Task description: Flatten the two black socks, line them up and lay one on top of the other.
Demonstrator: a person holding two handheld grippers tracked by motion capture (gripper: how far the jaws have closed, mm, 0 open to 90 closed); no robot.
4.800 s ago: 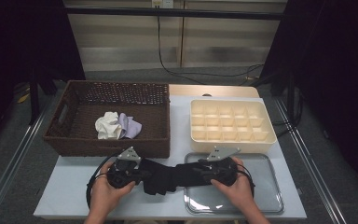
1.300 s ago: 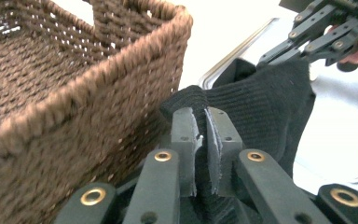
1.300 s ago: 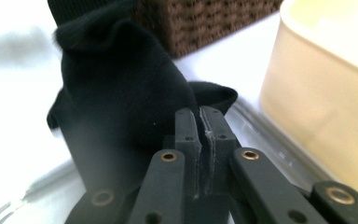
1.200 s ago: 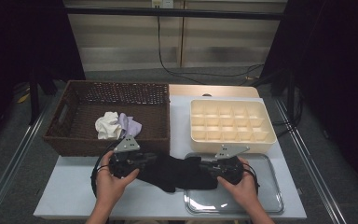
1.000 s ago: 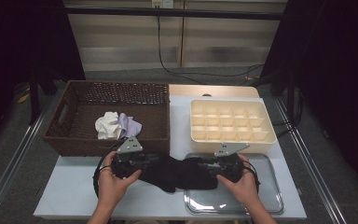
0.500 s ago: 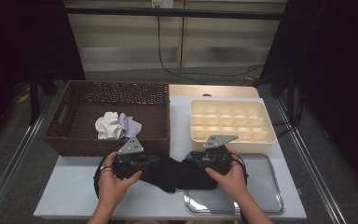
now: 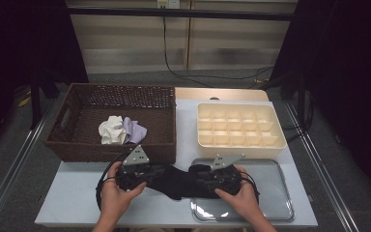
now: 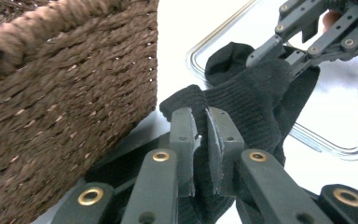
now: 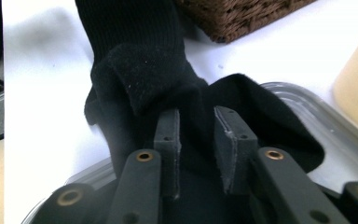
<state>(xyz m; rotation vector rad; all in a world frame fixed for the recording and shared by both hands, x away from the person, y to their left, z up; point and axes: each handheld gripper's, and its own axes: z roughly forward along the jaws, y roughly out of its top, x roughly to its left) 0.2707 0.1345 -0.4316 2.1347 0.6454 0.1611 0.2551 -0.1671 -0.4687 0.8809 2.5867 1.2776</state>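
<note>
Cloth, black and knitted, hangs stretched between the two tools: a sock [image 7: 176,180], it seems, gripped at one end by the left tool [image 7: 147,174] and at the other by the right tool [image 7: 207,176]. Holding both ends probably lets the person fold or roll it before it goes anywhere. It lies low over the counter [image 7: 77,203], partly across the near edge of the metal tray [image 7: 270,203] beneath the right tool.

From the left tool's camera, its jaws stand nearly closed with a thin layer of sock [image 8: 256,93] pinched between them; the wicker basket [image 8: 65,93] rises just beside them, and the right tool [image 8: 307,32] bites the far end. From the right tool's camera, its jaws are set a little wider around a thicker, folded bunch of sock [image 9: 140,79]. Seen from above are crumpled pale cloths [image 7: 121,130] inside the basket and a cream divided box [image 7: 239,125] beyond the tray.
</note>
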